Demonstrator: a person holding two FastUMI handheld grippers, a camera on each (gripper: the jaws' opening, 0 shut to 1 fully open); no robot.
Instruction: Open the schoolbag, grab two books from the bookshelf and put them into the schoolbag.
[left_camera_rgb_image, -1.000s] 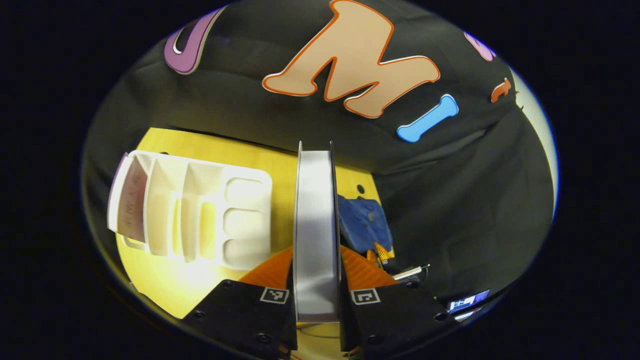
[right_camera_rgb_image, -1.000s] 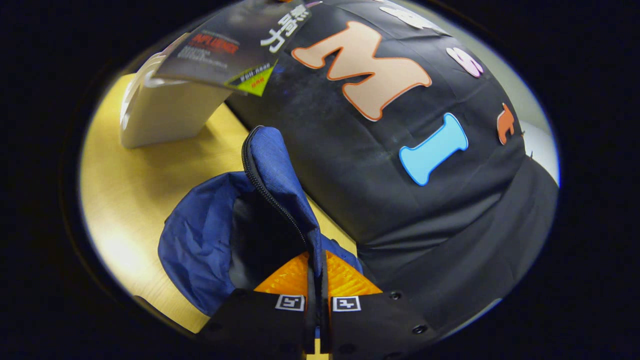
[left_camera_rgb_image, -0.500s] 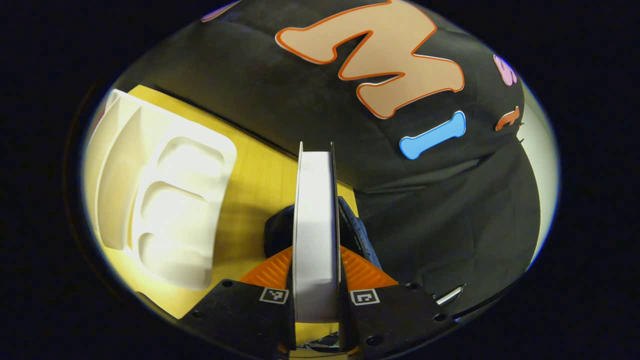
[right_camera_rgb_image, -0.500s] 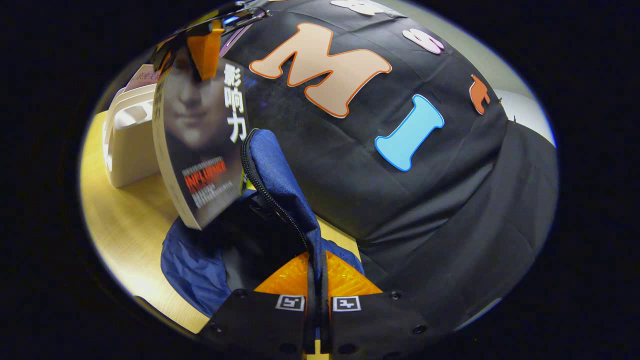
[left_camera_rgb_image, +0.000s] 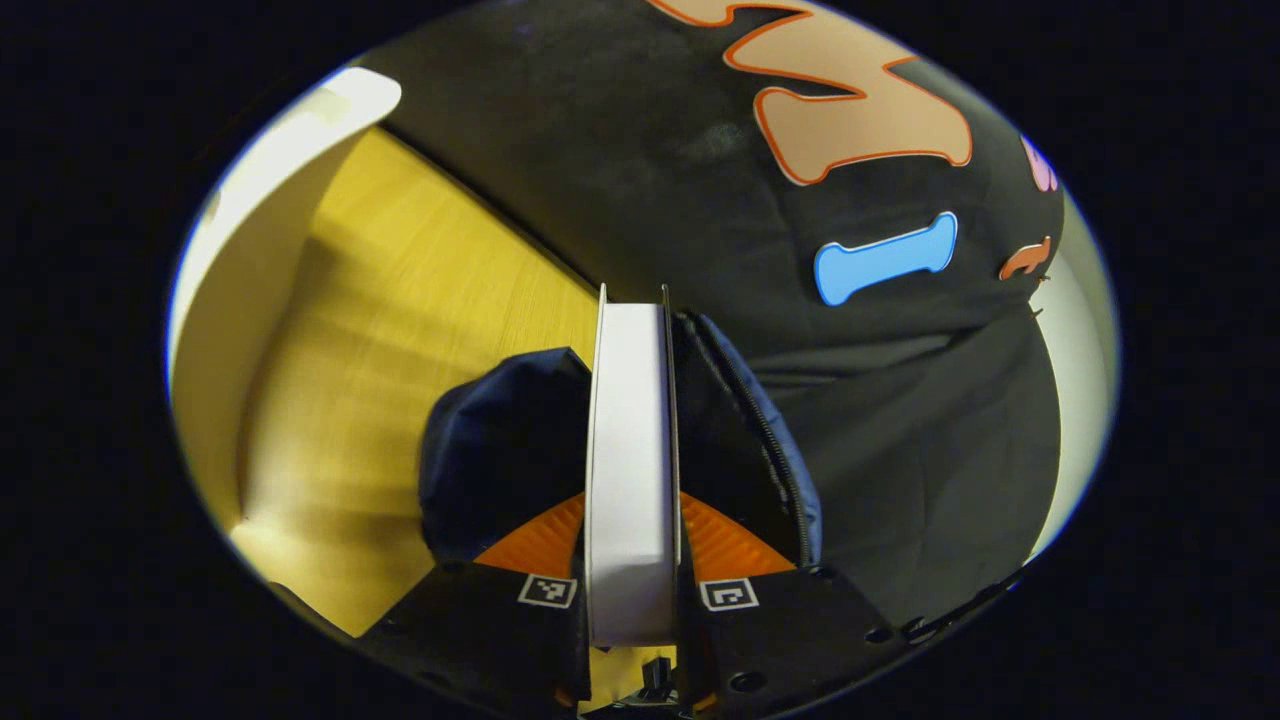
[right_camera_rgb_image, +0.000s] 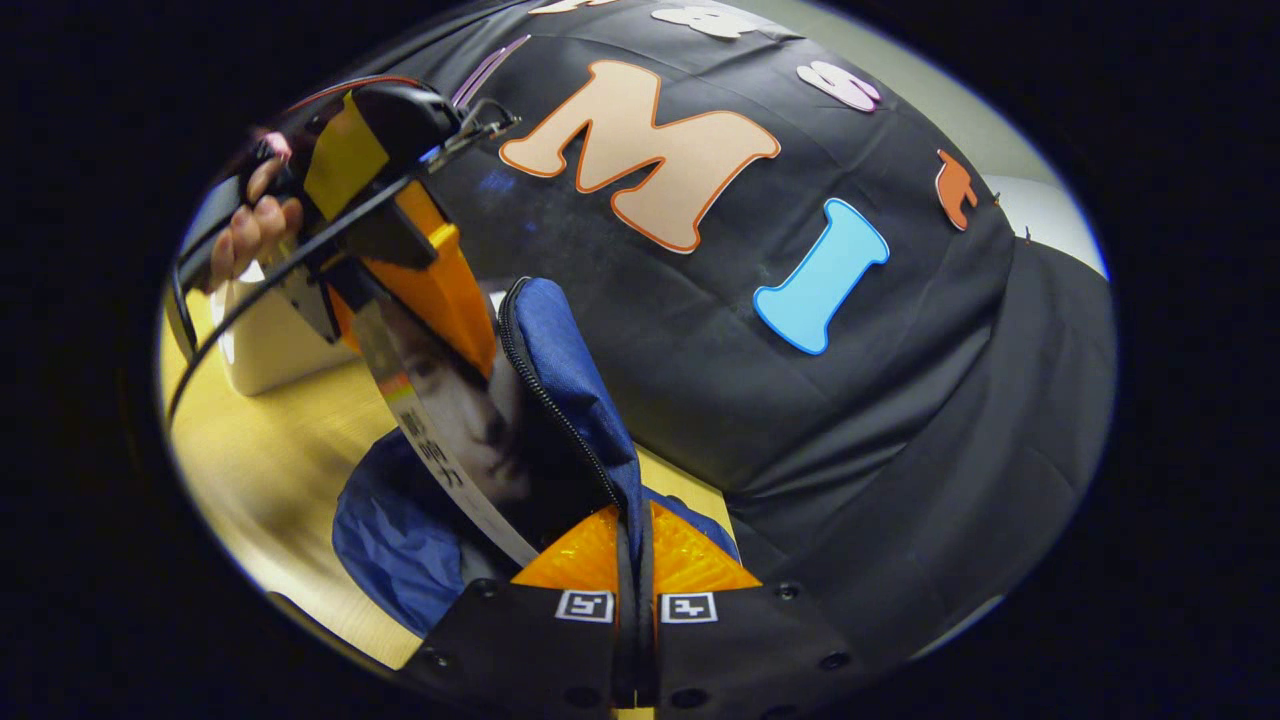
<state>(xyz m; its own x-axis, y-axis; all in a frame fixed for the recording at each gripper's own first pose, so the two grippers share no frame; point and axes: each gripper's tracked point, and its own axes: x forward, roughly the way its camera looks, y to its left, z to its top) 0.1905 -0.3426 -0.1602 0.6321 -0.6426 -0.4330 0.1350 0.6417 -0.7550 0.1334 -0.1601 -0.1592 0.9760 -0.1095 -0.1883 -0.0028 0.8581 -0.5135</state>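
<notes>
The blue fabric schoolbag (right_camera_rgb_image: 400, 540) sits open on the yellow wooden counter (left_camera_rgb_image: 380, 330), its zippered flap (right_camera_rgb_image: 570, 400) pinched upright by the right gripper (right_camera_rgb_image: 636, 545). The left gripper (left_camera_rgb_image: 633, 520) is clamped on a thick book with a dark portrait cover and white page edges (left_camera_rgb_image: 632, 450), whose lower end sits inside the bag's mouth. The white plastic bookshelf (right_camera_rgb_image: 270, 345) stands behind on the counter.

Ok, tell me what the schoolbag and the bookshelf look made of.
Schoolbag: blue woven fabric, probably nylon or polyester, matte, creased, with a dark zipper along its flap.
Bookshelf: likely moulded plastic; white, smooth, with rounded corners.
</notes>
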